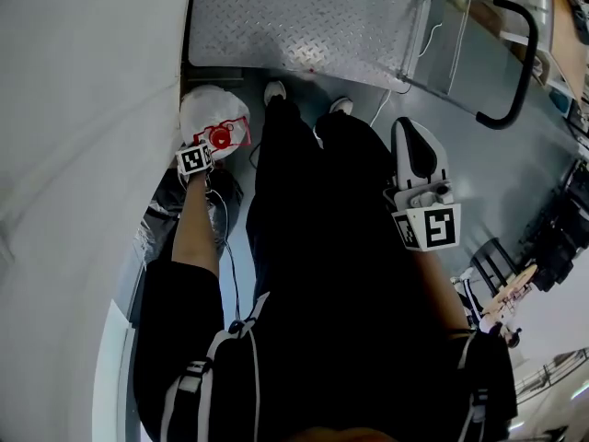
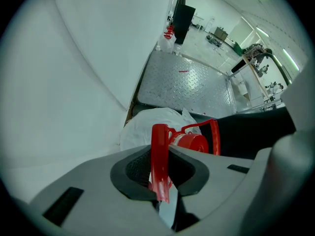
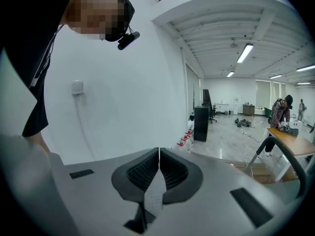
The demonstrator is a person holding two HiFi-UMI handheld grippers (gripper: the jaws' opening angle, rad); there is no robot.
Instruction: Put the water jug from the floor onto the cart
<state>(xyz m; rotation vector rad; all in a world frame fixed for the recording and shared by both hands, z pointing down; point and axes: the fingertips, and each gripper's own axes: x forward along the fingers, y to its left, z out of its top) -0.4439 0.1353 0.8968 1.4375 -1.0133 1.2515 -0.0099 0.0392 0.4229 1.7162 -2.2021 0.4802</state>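
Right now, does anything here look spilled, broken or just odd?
Nothing stands out. The water jug is upright beside the wall with its red cap on and no puddle near it. The left gripper grips its red handle. The cart ahead looks undamaged.

The white wall [image 1: 83, 109] is closing off the whole left side. The water jug [image 1: 213, 118] is filling the narrow gap between that wall and the person's legs [image 1: 285, 173]. Just beyond, the cart deck [image 1: 304, 17] is lying open. The cart handle [image 1: 520, 53] is bounding its right end.
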